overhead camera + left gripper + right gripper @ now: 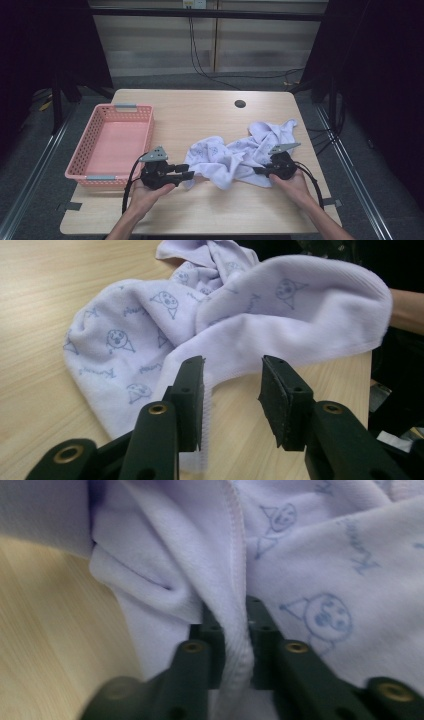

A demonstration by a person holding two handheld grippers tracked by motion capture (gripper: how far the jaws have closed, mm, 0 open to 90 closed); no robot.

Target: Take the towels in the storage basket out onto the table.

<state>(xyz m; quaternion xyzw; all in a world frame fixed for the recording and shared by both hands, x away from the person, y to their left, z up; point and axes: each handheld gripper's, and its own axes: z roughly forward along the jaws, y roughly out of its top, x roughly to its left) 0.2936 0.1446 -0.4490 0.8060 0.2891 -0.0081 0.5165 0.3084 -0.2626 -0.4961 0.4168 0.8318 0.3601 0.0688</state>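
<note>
**Lying crosswise between two grippers, a lilac towel waits for its left end to be caught**

Starting at the left of the high view, a pink basket (111, 145) sits on the wooden table (200, 112), apart from the cloth. Just to its right, the left gripper (186, 171) points rightward at the near-left tip of the towel (235, 152). In the left gripper view its jaws stand partly open with bare tabletop between them; one pad (192, 390) sits alongside a thin edge of cloth without pinching it, so this gripper holds nothing. The bulk of the towel lies ahead of it and slightly left.

The towel, lilac with small printed faces, is crumpled, and its long axis runs from near-left to far-right across the table's right half.

At the right, the right gripper (260, 171) points leftward into the towel's near-right edge. In the right gripper view its jaws are nearly together, with a stitched hem fold (235, 630) pressed between them.

The left hand is the one nearest the free end; it likely needs only a short push forward so the cloth edge comes between the pads.
</note>
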